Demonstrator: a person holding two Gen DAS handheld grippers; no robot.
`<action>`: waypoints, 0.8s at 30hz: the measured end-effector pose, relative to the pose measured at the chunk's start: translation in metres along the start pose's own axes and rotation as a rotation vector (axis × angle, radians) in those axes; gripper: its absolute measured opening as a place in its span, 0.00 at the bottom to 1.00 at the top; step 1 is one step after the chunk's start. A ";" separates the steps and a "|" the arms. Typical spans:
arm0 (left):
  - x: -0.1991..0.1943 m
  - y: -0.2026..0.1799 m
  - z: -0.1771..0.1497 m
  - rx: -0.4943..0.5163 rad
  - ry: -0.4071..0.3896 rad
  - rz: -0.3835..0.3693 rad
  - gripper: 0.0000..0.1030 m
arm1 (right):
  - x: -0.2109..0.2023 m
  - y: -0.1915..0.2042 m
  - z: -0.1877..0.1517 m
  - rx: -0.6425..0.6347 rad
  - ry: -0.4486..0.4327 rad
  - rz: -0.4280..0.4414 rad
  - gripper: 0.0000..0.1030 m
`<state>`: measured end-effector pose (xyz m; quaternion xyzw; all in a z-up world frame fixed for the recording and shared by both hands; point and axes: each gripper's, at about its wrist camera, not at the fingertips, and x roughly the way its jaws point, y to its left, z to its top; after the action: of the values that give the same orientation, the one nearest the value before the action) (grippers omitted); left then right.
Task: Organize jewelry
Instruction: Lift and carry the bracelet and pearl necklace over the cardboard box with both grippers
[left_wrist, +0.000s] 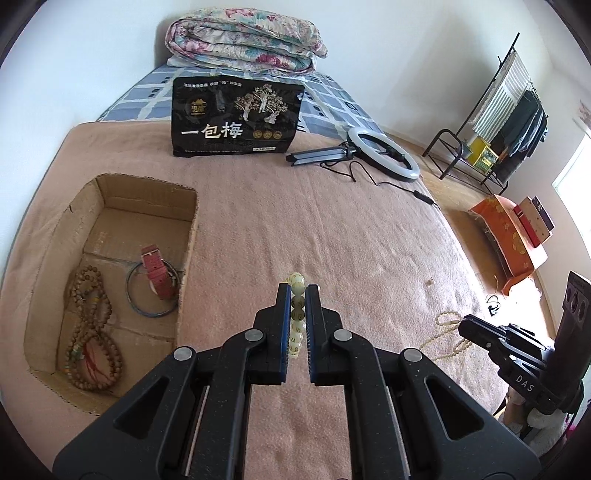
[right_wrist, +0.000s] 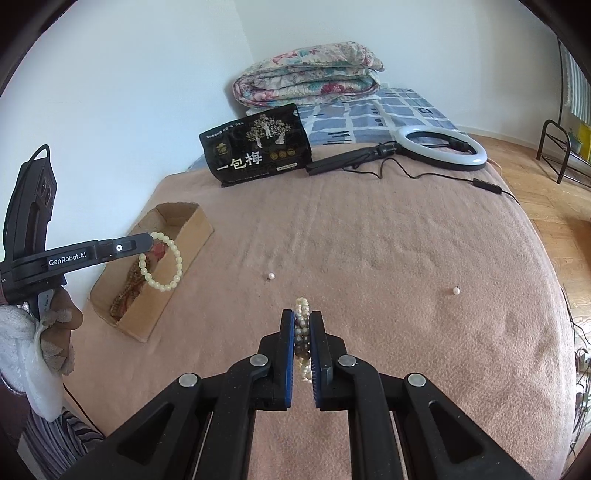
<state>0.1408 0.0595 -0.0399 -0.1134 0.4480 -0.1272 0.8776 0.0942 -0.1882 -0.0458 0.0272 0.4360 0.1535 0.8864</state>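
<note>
In the left wrist view my left gripper (left_wrist: 298, 290) is shut on a bracelet of pale green-white beads (left_wrist: 296, 281), held above the pink blanket (left_wrist: 332, 229). From the right wrist view the same bracelet (right_wrist: 179, 258) hangs as a loop from the left gripper (right_wrist: 149, 239), just over the cardboard box (right_wrist: 162, 306). The box (left_wrist: 147, 195) holds a brown bead necklace (left_wrist: 88, 332), a red watch strap (left_wrist: 155, 271) and a dark bangle (left_wrist: 135, 306). My right gripper (right_wrist: 302, 314) is shut on a strand of small pearls (right_wrist: 302, 304), which trails down (left_wrist: 445, 316) from the right gripper (left_wrist: 463, 325).
Two loose pearls (right_wrist: 271, 276) (right_wrist: 456, 290) lie on the blanket. A black snack bag (left_wrist: 236, 118), a ring light (left_wrist: 384, 151) with its cable, and a folded floral quilt (left_wrist: 243, 40) sit at the back. Beyond the bed's right edge are a clothes rack (left_wrist: 495, 122) and an orange bag (left_wrist: 509, 236).
</note>
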 end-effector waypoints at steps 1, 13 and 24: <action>-0.004 0.005 0.000 -0.002 -0.008 0.007 0.05 | 0.000 0.005 0.003 -0.010 -0.004 0.006 0.05; -0.039 0.065 0.001 -0.074 -0.060 0.060 0.05 | 0.011 0.071 0.037 -0.112 -0.027 0.118 0.05; -0.054 0.107 -0.006 -0.144 -0.078 0.086 0.05 | 0.032 0.140 0.066 -0.226 -0.034 0.206 0.05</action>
<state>0.1182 0.1775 -0.0365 -0.1618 0.4260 -0.0522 0.8886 0.1290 -0.0399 -0.0037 -0.0257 0.3957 0.2914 0.8706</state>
